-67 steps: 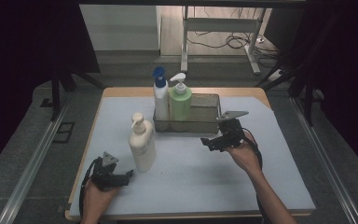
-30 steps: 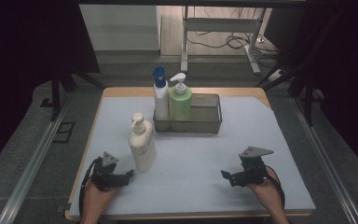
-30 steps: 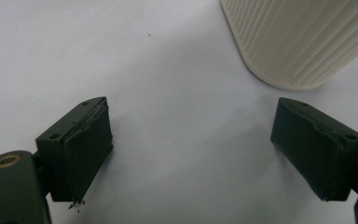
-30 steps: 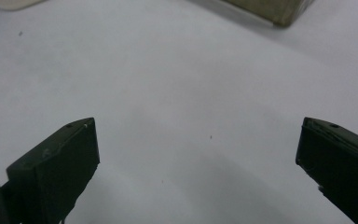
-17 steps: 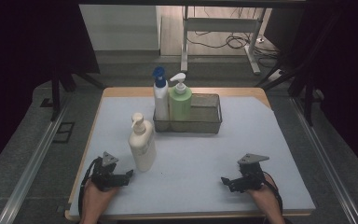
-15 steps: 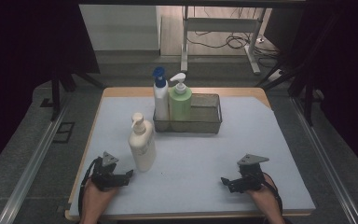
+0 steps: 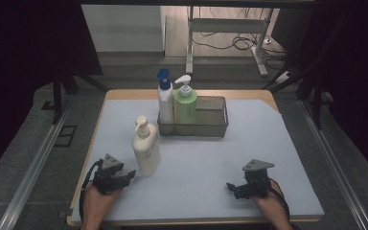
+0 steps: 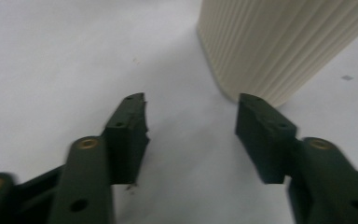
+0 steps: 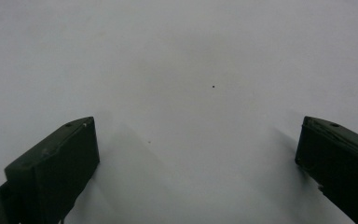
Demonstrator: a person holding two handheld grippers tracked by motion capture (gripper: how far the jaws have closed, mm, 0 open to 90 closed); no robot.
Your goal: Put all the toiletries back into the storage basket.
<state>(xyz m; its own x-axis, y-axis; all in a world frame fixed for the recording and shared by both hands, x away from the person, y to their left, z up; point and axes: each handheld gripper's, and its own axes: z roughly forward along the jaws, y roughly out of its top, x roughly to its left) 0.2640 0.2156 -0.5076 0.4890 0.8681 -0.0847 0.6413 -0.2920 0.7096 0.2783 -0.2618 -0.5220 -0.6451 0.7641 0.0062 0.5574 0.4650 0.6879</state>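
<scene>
The left gripper has just been narrowing its fingers, nothing between them; the cream pump bottle stands at its one o'clock. The basket holds two bottles. The right gripper, fingers wide, has dropped back from the basket to the tabletop, likely yielding.

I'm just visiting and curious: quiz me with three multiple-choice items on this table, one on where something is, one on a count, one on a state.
1. Where does the cream bottle stand?
A. inside the basket
B. on the mat, beside the left gripper
C. lying by the right gripper

2. How many bottles stand in the wire basket?
A. none
B. two
C. four

3. The left gripper's jaws are:
A. apart, with nothing between them
B. clamped on the cream bottle
C. holding the basket

Answers: 1 B, it stands upright outside the basket. 2 B, the blue-capped bottle and the green bottle. 3 A, bare mat shows between them; they have just been closing.
</scene>
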